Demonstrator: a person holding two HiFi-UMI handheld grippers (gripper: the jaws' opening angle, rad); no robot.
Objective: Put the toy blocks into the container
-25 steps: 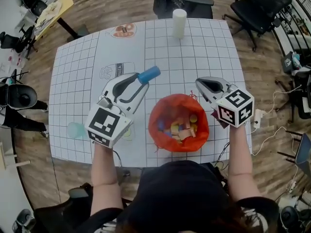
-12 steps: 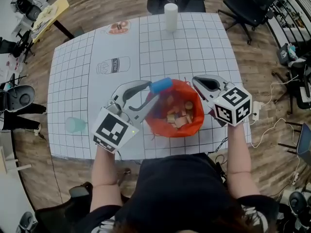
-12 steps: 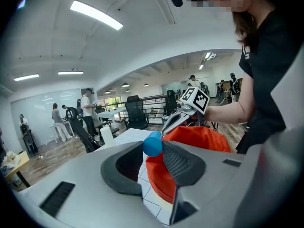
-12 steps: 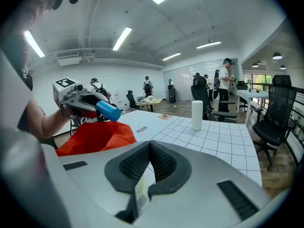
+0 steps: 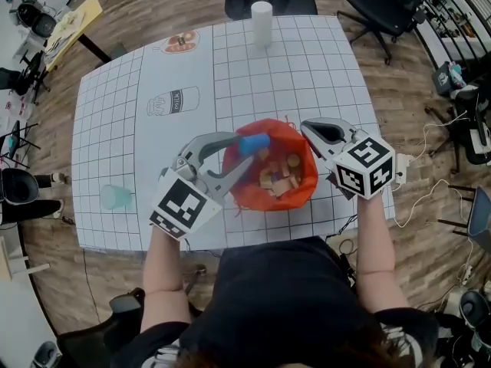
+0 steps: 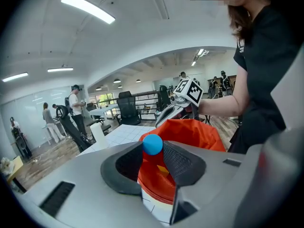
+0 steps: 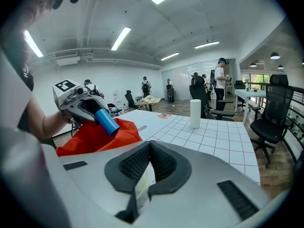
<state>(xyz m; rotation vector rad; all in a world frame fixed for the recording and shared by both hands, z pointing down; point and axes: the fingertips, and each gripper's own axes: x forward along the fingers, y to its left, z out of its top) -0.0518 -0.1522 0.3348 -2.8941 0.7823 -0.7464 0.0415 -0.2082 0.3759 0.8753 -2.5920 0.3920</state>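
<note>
Blue cylinder block (image 5: 254, 144) is gripped in the left claw (image 6: 152, 146), both jaws pressing on its sides, one round end sticking out past the tips

Block hangs over the mouth of the orange container (image 5: 280, 131), on its far-left side, above the rim and not inside

Container is soft-sided and open-topped, and sits on the tabletop (image 5: 307, 67) close to the near edge, a bit right of middle

A heap of small blocks (image 5: 278, 179), mostly wood-coloured, lies in the container bottom

Right claw (image 7: 149, 145) has its jaws closed together with nothing between them; it sits just beside the container's right rim, pointing toward the far edge; cannot tell if it touches the rim

Each claw carries a marker cube at the back, left one (image 5: 182, 207), right one (image 5: 365, 167), with the person's bare forearms behind them

White cylinder (image 5: 261, 14) stands upright at the far edge, about the middle, well apart from the container

Teal cup (image 5: 116, 197) is near the left edge toward the near-left corner

Milk carton drawing (image 5: 173, 102) is printed on the gridded tabletop, left of centre

Black office chairs (image 5: 391, 6) stand on the wood floor past the far edge
</note>
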